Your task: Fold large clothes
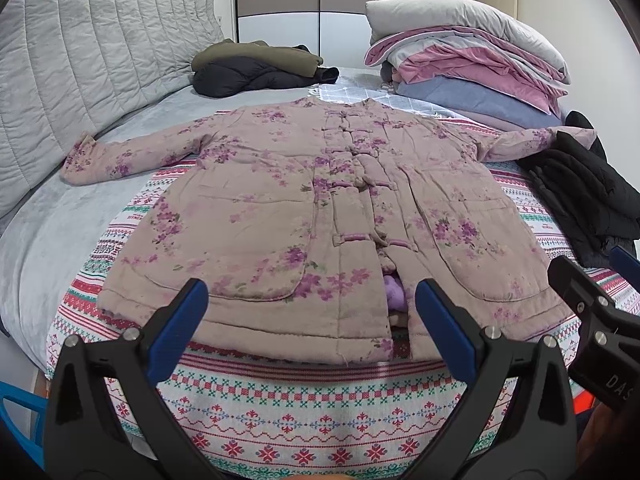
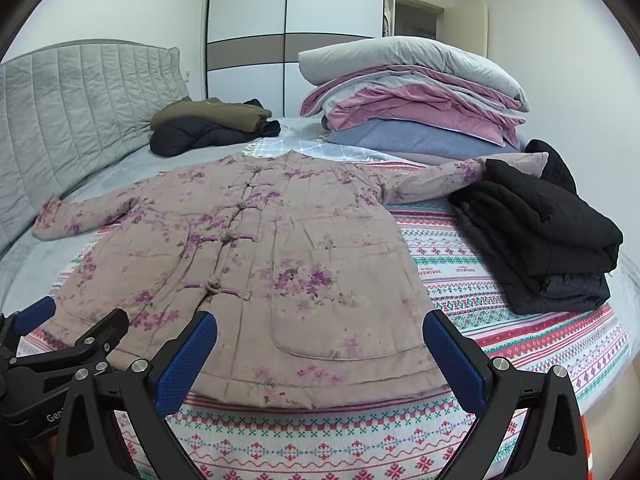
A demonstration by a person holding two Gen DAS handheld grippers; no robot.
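A padded pink floral jacket (image 1: 280, 208) lies flat and face up on a patterned blanket (image 1: 280, 412), sleeves spread out, front buttoned. It also shows in the right wrist view (image 2: 260, 248). My left gripper (image 1: 312, 304) is open and empty, hovering just in front of the jacket's hem. My right gripper (image 2: 320, 340) is open and empty, above the hem at the jacket's right pocket. The right gripper's body shows at the right edge of the left wrist view (image 1: 592, 312). The right sleeve's cuff rests against a black folded garment (image 2: 536, 236).
A stack of folded quilts and a pillow (image 2: 412, 96) sits at the back right. An olive and a dark jacket (image 2: 208, 124) lie at the back near the grey padded headboard (image 2: 80, 112). A wardrobe (image 2: 296, 32) stands behind the bed.
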